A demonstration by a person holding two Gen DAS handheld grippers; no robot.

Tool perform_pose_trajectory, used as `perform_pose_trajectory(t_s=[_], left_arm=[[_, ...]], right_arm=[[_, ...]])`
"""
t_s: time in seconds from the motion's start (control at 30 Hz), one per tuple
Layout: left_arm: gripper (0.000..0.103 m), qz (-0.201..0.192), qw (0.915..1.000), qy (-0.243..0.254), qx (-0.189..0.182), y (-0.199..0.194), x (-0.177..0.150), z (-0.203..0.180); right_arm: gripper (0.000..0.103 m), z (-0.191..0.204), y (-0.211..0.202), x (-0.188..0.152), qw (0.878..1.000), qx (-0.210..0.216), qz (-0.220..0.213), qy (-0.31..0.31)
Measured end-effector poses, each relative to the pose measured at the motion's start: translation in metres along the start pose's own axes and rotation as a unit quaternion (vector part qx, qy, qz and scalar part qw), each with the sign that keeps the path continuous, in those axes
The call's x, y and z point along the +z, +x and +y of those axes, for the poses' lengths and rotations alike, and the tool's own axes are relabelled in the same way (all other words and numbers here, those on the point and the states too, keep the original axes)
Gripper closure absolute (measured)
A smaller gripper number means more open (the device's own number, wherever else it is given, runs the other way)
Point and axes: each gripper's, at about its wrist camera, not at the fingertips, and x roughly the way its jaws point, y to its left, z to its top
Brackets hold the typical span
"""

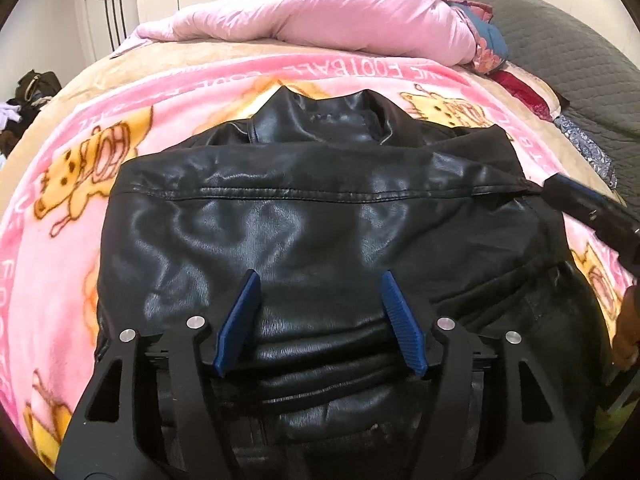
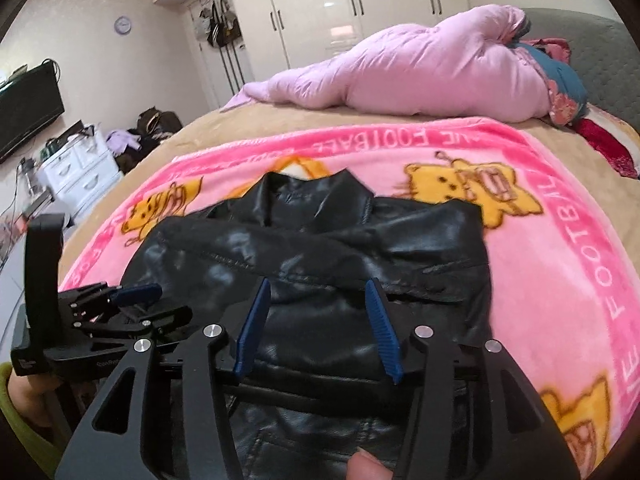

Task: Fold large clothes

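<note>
A black leather jacket (image 1: 312,216) lay folded on a pink cartoon-print blanket (image 1: 72,184) spread over the bed, its collar (image 1: 320,120) pointing toward the far side and a doubled-over panel with a stitched seam lying across the chest. The left gripper (image 1: 320,276) hung over the near part of the jacket, its blue-padded fingers (image 1: 240,320) spread apart with nothing pinched between them. The right gripper (image 2: 318,284) hovered just above the same garment from the other side, its blue fingers (image 2: 382,328) likewise parted and empty, leather showing in the gap. In the right wrist view the left gripper (image 2: 132,294) sat low at the jacket's edge. A rumpled pink duvet (image 2: 420,68) was heaped at the far end of the bed, with white wardrobes (image 2: 340,4) behind it and a fingertip (image 2: 364,466) at the bottom edge.
</note>
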Motion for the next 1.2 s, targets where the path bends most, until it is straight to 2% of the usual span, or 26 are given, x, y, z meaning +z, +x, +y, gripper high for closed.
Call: perform_pose_trajectory(t_s=[0.13,0.3,0.5,0.67,0.73,0.87,1.03,1.13,1.2], left_arm=[[0.047,0.010,1.0000,0.002,0.001,-0.001,-0.009,0.002],[0.047,0.017,0.9998,-0.011,-0.004,-0.002,-0.019,0.010],[0.047,0.016,0.9998,-0.010,-0.010,0.001,-0.028,0.012],[0.047,0.009,0.9998,-0.013,-0.010,-0.007,-0.027,0.012],[0.045,0.005,0.9997,-0.019,-0.016,-0.013,-0.026,0.014],[0.042,-0.001,0.9994,-0.030,-0.018,-0.024,-0.026,0.020],[0.038,-0.023,0.9986,-0.044,-0.020,-0.045,-0.024,0.029],[0.035,-0.033,0.9979,-0.051,-0.022,-0.056,-0.023,0.033],[0.029,-0.039,0.9975,-0.054,-0.023,-0.062,-0.023,0.034]], right_arm=[[0.053,0.005,0.015,-0.011,0.999,0.009,0.040,-0.002],[0.053,0.009,0.028,-0.024,0.997,-0.006,0.075,-0.007],[0.054,-0.002,0.060,-0.044,0.992,-0.019,0.123,0.014],[0.051,0.000,0.043,-0.041,0.995,-0.010,0.095,0.018],[0.041,-0.003,0.032,-0.038,0.996,0.002,0.087,0.030],[0.037,-0.009,0.013,-0.030,0.997,0.000,0.061,0.039],[0.021,-0.013,-0.015,-0.026,0.999,-0.008,0.021,0.043],[0.017,-0.014,-0.031,-0.030,0.999,-0.011,0.005,0.041],[0.013,-0.013,-0.039,-0.032,0.999,-0.010,-0.008,0.045]])
